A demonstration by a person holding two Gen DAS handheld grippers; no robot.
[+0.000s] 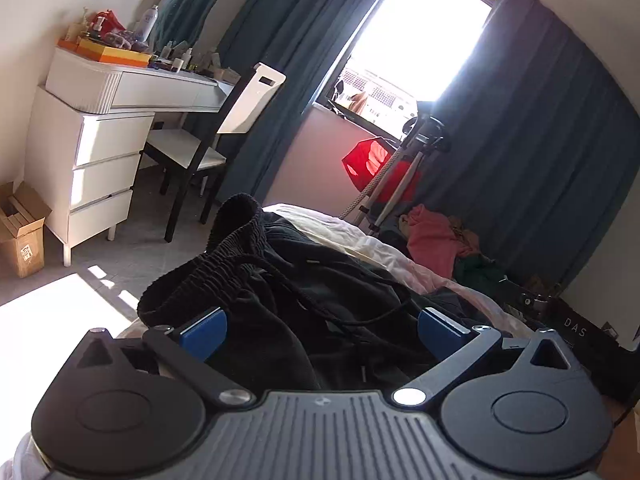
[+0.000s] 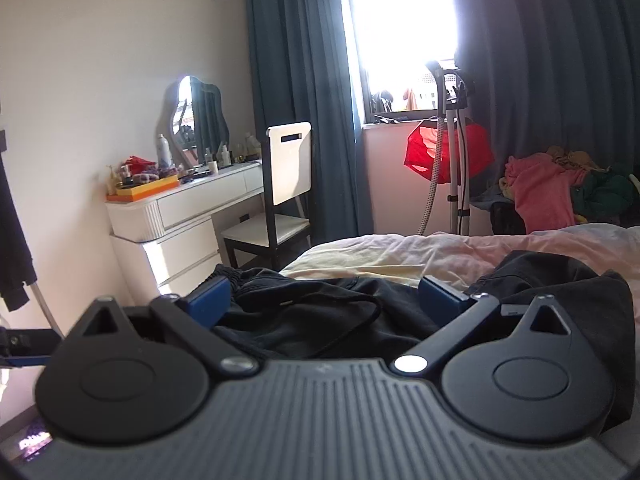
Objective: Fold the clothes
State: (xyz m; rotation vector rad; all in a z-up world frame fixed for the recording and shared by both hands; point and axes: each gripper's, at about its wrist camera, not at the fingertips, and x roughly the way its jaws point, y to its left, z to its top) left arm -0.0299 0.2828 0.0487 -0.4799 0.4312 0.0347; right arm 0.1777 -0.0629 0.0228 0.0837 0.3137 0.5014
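Note:
A black pair of drawstring pants [image 1: 288,280] lies crumpled on the bed, its elastic waistband [image 1: 208,268] bunched up at the left. My left gripper [image 1: 320,328] is open, blue pads wide apart, low over the black fabric. In the right wrist view the same black garment [image 2: 320,312] spreads across the pale bedsheet [image 2: 420,252]. My right gripper [image 2: 324,300] is open too, its blue pads either side of the cloth just above it. Neither gripper holds anything.
A white dresser [image 1: 100,152] and a chair [image 1: 208,136] stand left of the bed. A garment steamer stand [image 2: 452,160] with a red bag [image 2: 444,152] is by the window. A pile of pink and green clothes [image 2: 552,188] lies at the far right.

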